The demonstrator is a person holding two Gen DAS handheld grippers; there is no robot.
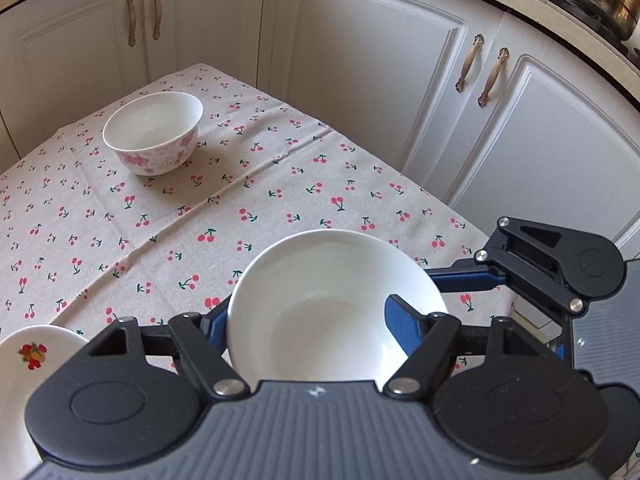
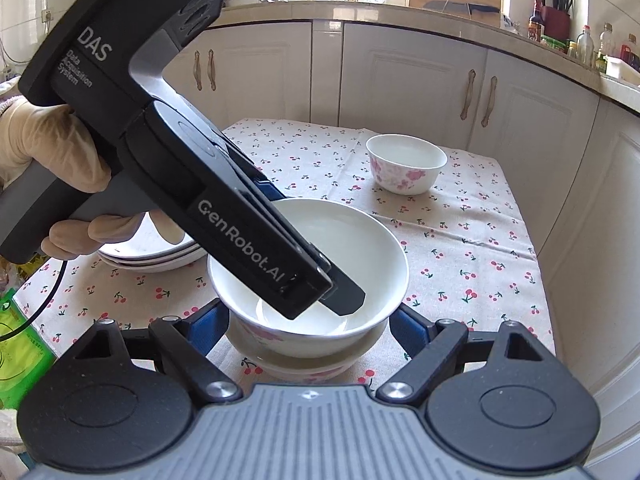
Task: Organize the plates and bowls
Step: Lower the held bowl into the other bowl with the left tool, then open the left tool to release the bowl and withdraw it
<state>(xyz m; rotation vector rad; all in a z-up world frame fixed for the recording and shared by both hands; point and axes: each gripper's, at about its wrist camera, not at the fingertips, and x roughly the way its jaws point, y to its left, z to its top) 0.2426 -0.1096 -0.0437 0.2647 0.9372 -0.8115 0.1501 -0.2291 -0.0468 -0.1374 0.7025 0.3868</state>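
My left gripper [image 1: 306, 316] is shut on a white bowl [image 1: 320, 276], one finger outside its wall and one fingertip [image 2: 346, 296] inside it. That bowl [image 2: 360, 232] sits nested in a lower pink-flowered bowl [image 2: 308, 374] on the cherry-print tablecloth [image 2: 460, 248]. My right gripper [image 2: 310, 328] holds the lower bowl, with its blue pads against both sides. One of its fingers [image 1: 460, 280] shows behind the white bowl. Another flowered bowl [image 1: 154, 136] [image 2: 406, 164] stands alone at the far side of the table.
A stack of plates [image 2: 152, 258] lies left of the bowls, behind a gloved hand [image 2: 40, 148] holding the left gripper. A fruit-print plate [image 1: 24, 360] shows at the lower left. White cabinets [image 1: 380, 80] ring the table, and a green bag [image 2: 16, 360] lies at its left edge.
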